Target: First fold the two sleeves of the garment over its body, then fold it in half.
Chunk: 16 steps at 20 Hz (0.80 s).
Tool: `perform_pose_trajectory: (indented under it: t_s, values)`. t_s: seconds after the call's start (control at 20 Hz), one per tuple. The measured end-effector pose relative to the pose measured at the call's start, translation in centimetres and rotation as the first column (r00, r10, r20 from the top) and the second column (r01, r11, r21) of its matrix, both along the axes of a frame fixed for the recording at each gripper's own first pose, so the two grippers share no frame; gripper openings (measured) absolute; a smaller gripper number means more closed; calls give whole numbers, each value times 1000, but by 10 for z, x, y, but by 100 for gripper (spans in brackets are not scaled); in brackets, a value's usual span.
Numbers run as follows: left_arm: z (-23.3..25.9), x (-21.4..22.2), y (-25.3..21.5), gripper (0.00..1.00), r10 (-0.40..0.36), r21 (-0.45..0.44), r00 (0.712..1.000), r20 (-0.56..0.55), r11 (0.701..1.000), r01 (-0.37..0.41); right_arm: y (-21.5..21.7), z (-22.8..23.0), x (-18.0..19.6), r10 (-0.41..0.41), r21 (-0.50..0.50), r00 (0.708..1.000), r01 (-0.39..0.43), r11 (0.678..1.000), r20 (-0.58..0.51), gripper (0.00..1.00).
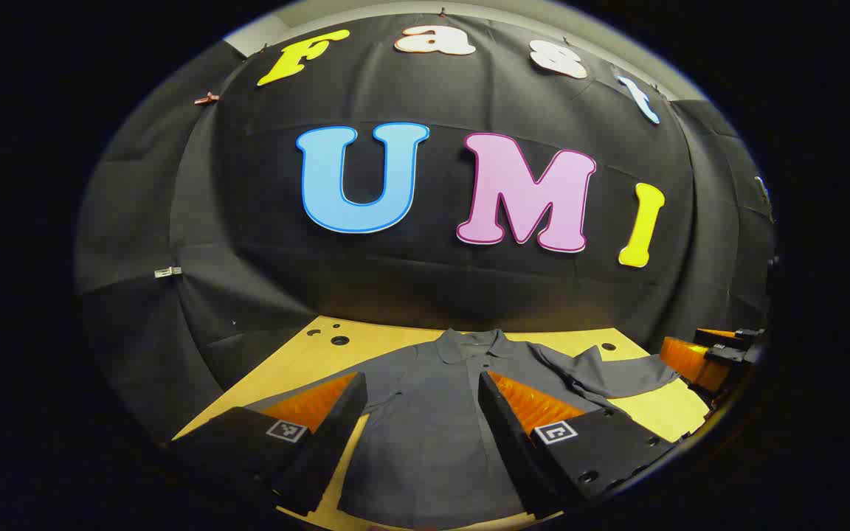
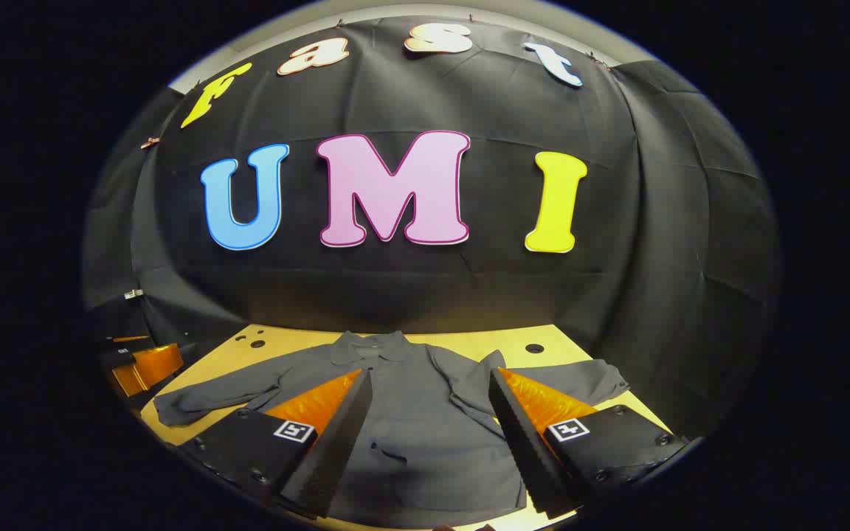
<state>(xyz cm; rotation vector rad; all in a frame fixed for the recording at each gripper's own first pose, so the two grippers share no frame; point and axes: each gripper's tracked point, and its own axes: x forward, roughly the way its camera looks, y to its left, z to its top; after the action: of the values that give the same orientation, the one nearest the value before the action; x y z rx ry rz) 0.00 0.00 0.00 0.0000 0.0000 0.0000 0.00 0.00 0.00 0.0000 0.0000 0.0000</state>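
nothing of the fold was done yet, by the look of it: the grey shirt point(image 2: 410, 413) lay flat and face up on the wooden table point(image 2: 299, 341), collar toward the booth wall, and both sleeves were spread out to the sides. in the right gripper view you could see one sleeve point(image 2: 211, 397) reaching left and the other sleeve point(image 2: 580, 380) reaching right, neither over the body. your left gripper point(image 1: 421, 442) hung above the shirt's body with its fingers spread wide, holding nothing. your right gripper point(image 2: 432, 442) was likewise spread and empty over the body. i judged both sleeve folds and the half fold were left.
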Motion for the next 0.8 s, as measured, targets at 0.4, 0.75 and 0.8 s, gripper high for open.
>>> perform_pose_trajectory:
  t_s: [0.4,0.75,0.8]
  values:
    - [-1,6,4,96,34,6,999,-2,999,-34,-18,-10,9,-23,36,999,25,999,-36,98]
    - [-11,4,9,96,65,-8,998,-22,998,-65,-19,-9,15,-15,52,999,17,999,-41,96]
    - [-10,3,9,96,65,-4,998,-18,998,-65,-21,-9,17,-18,51,999,20,999,-40,96]
